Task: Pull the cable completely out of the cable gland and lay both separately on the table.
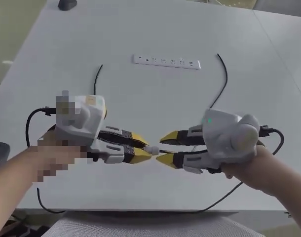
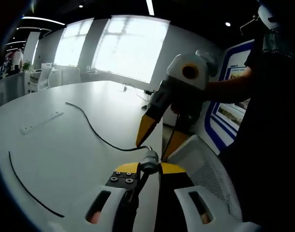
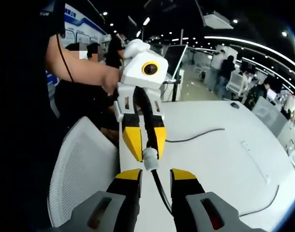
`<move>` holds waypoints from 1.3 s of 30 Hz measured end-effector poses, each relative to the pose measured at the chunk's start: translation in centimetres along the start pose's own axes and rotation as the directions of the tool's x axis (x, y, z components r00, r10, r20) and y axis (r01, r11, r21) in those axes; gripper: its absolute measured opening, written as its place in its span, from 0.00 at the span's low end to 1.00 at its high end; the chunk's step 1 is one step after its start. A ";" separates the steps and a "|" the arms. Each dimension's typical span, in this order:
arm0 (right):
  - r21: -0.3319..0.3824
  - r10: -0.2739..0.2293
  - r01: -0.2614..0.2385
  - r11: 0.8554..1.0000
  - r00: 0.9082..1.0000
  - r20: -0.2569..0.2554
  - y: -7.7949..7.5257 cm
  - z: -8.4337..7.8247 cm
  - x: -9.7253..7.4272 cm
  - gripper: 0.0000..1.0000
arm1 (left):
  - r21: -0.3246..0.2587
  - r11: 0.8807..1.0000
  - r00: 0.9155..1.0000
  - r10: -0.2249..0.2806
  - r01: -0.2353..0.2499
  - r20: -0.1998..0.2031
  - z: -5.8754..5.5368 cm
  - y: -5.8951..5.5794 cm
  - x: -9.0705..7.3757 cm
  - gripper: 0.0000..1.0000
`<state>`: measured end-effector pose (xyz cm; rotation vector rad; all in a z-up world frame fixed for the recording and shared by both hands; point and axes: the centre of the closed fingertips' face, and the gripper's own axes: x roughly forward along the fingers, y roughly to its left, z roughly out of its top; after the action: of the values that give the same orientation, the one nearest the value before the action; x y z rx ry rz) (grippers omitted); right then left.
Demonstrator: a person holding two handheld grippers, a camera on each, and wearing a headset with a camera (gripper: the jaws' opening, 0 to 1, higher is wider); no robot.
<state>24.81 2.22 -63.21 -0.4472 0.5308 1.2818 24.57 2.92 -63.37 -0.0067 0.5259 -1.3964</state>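
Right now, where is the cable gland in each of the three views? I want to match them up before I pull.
Head view: cable gland low centre, between left gripper and right gripper.
Left gripper view: cable gland low centre, clamped at that gripper's tips.
Right gripper view: cable gland centre, in the left gripper's yellow jaws, just above this view's own open jaws.
Shared landmark: white power strip on the table.
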 end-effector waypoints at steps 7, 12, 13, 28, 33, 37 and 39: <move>-0.080 -0.215 0.207 0.975 0.971 -0.108 -1.3 -1.6 -1.3 0.15 | -0.006 1.000 1.000 0.010 -0.010 0.011 0.4 0.0 -0.1 0.15; -0.126 -0.291 0.278 0.952 0.951 -0.101 -1.3 -1.4 -1.1 0.14 | -0.030 0.999 0.999 0.026 -0.025 0.024 0.7 0.4 -0.1 0.15; -0.132 -0.307 0.293 0.947 0.946 -0.102 -1.5 -1.4 -1.2 0.14 | -0.033 0.999 0.999 0.024 -0.023 0.022 0.7 0.4 -0.1 0.15; -0.193 -0.305 0.283 0.940 0.948 -0.093 -1.2 -0.8 0.3 0.05 | -0.026 0.999 0.999 0.033 -0.033 -0.012 0.4 0.9 0.6 0.15; -0.218 -0.323 0.295 0.930 0.941 -0.102 -1.5 -1.1 0.5 0.01 | -0.022 0.999 0.999 0.040 -0.040 -0.016 0.4 1.3 0.9 0.15; -0.216 -0.334 0.307 0.927 0.937 -0.100 -1.9 -1.4 0.6 0.00 | -0.015 0.999 0.999 0.046 -0.046 -0.021 0.4 1.6 1.1 0.15; -0.237 -0.335 0.304 0.923 0.937 -0.102 -2.0 -1.5 0.6 0.00 | -0.014 0.999 0.999 0.048 -0.048 -0.021 0.5 1.7 1.2 0.15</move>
<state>26.67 1.35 -64.71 -0.7816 0.4147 0.9980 26.43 1.99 -63.92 0.0087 0.5503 -1.3473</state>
